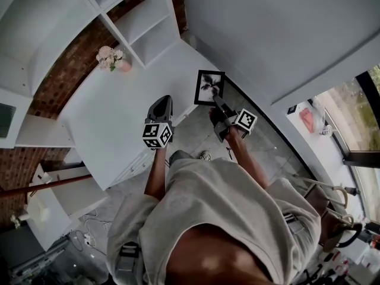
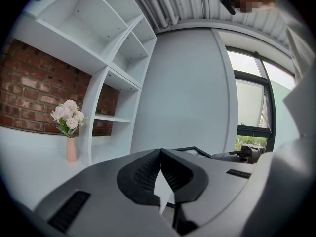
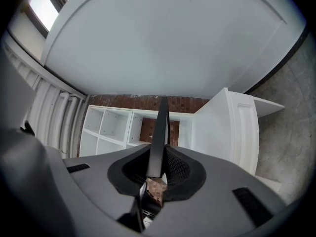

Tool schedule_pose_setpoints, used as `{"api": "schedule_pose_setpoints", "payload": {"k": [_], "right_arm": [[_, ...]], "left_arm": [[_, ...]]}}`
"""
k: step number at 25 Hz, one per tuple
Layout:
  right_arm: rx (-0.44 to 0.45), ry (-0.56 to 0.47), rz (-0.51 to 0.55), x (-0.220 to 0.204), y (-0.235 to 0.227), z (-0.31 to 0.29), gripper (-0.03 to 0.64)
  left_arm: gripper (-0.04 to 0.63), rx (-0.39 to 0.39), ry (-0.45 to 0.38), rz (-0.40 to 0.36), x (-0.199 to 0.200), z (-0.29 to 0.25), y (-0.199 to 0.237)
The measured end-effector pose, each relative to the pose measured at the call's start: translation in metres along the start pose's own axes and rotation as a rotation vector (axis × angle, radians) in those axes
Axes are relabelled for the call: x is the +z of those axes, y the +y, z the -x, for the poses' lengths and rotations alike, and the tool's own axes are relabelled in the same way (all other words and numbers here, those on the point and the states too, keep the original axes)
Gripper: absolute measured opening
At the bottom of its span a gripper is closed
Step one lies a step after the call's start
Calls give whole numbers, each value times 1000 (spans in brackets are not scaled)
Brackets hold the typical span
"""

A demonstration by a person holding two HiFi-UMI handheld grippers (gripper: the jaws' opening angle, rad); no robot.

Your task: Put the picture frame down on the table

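Right gripper view: right gripper (image 3: pixel 157 168) jaws pinch the picture frame (image 3: pixel 160 127), airborne just beside the counter (image 1: pixel 113 129), left gripper (image 2: pixel 159 163) jaws shut empty; mid-carry I'd say, next I ease it over and down.

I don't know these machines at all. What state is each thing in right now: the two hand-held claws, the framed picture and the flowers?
Left gripper: shut, nothing between its jaws.
Right gripper: shut on the picture frame's edge.
Picture frame: held up by the right gripper, not yet set down.
Flower vase: upright on the table, untouched.
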State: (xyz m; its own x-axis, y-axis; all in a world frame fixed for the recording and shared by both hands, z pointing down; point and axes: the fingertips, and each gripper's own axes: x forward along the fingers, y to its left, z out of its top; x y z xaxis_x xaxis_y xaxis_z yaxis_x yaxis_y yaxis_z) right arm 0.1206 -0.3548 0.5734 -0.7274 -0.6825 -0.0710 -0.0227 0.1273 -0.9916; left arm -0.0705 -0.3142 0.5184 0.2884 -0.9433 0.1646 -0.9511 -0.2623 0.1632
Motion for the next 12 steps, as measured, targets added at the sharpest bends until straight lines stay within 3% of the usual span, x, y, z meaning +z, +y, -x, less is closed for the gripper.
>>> {"api": "schedule_pose_setpoints", "payload": {"k": [12], "right_arm": [[-27, -21, -17, 5, -18, 1, 66]], "left_arm": [[15, -8, 45, 10, -17, -13, 6]]}}
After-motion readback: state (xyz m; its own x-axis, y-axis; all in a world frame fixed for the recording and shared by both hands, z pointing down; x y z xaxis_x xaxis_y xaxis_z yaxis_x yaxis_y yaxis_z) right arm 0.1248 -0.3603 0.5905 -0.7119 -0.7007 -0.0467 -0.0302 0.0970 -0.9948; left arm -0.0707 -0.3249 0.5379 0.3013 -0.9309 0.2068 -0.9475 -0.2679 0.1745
